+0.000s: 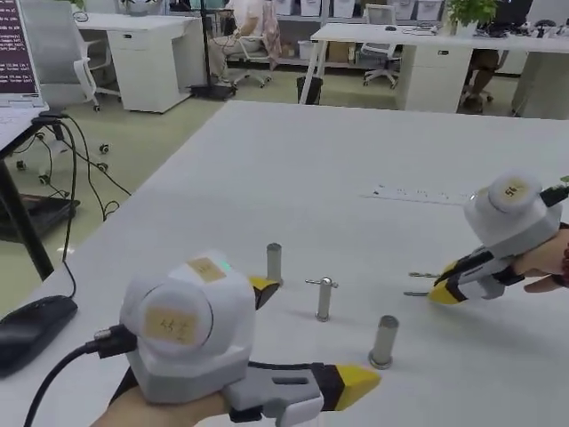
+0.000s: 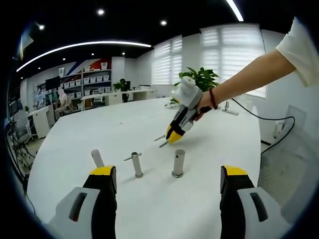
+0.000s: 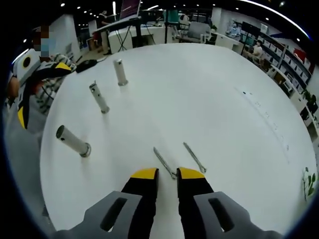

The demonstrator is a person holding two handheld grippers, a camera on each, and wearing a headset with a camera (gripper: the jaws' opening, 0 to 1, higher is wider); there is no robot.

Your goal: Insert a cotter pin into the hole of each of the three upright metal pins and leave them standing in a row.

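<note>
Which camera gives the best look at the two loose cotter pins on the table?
The right gripper view: both cotter pins lie large at its jaw tips. The head view and left gripper view show them as small slivers by the right gripper.

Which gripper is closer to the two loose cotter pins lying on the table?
Right. The right gripper has its tips at the cotter pins; the left gripper sits across the row of metal pins from them.
</note>
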